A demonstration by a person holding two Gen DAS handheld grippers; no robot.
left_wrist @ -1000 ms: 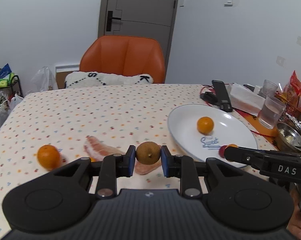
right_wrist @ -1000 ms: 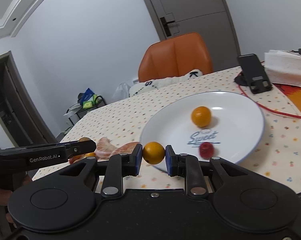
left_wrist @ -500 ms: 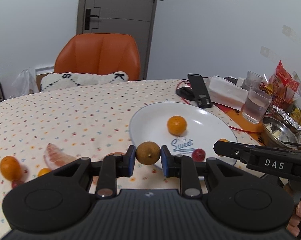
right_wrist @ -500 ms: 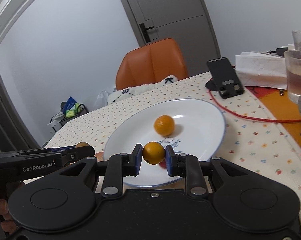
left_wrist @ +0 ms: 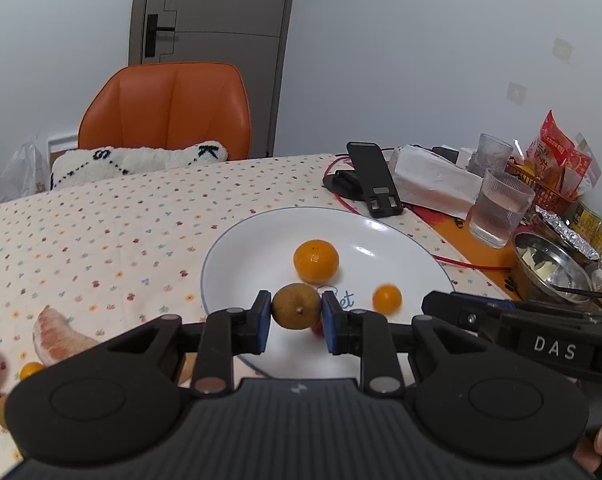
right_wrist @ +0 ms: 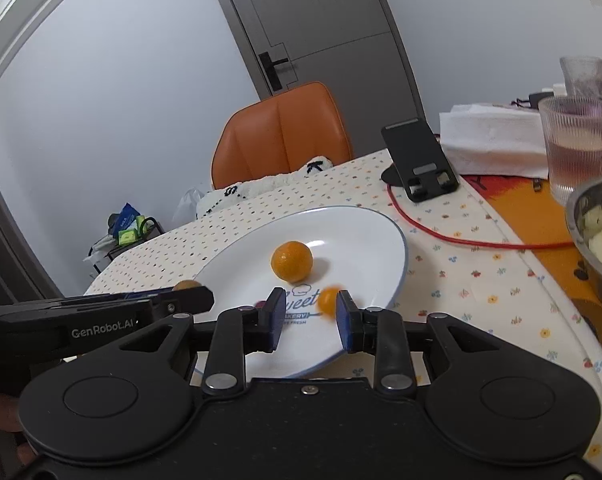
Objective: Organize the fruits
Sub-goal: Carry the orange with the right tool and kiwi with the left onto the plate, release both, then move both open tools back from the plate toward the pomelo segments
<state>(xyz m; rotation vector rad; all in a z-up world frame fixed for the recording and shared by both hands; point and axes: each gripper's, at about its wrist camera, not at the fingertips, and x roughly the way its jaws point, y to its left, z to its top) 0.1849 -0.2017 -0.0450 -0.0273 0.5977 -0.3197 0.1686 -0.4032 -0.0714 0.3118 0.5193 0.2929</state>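
Delivering fruit onto white plate (left_wrist: 229,256): right gripper (right_wrist: 307,320) spread, small kumquat (right_wrist: 327,300) blurred, loose between its jaws over plate; left gripper (left_wrist: 296,322) pinching brown longan (left_wrist: 296,306) above plate's near rim. Next: opening left, setting longan beside mandarin (left_wrist: 316,261).

Both wrist views (close) share plate (left_wrist: 237,248).
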